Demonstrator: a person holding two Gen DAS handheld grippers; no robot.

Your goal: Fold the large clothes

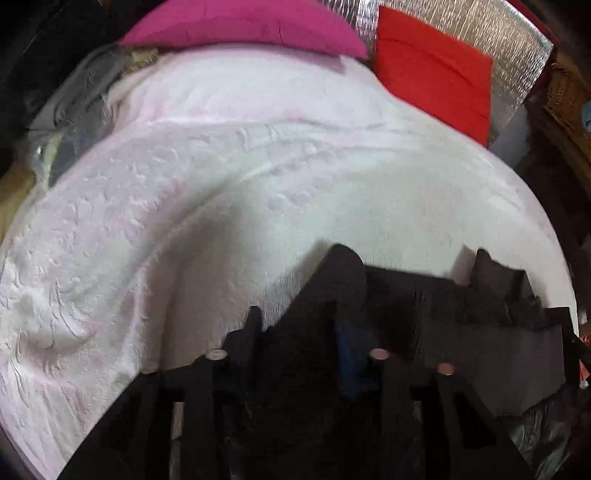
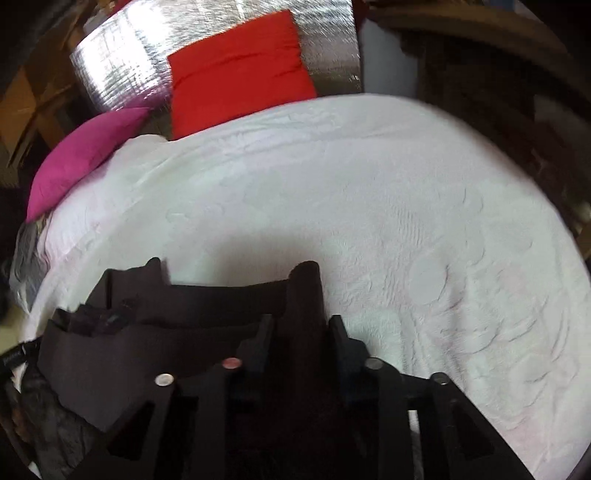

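A dark brown-black garment is stretched between my two grippers above a bed. In the left wrist view my left gripper [image 1: 295, 325] is shut on one end of the garment [image 1: 461, 317], which runs off to the right. In the right wrist view my right gripper [image 2: 301, 325] is shut on the other end of the garment [image 2: 177, 325], which runs off to the left. Folds of cloth stick up between the fingers of both grippers. The garment's lower part hangs below the frames.
The bed carries a white-pink textured bedspread [image 1: 221, 177], seen also in the right wrist view [image 2: 406, 206]. A magenta pillow [image 1: 243, 26] and a red pillow [image 1: 436, 70] lie at the head, against a silver foil panel [image 2: 122, 70]. Grey clothes [image 1: 81, 92] lie at the left edge.
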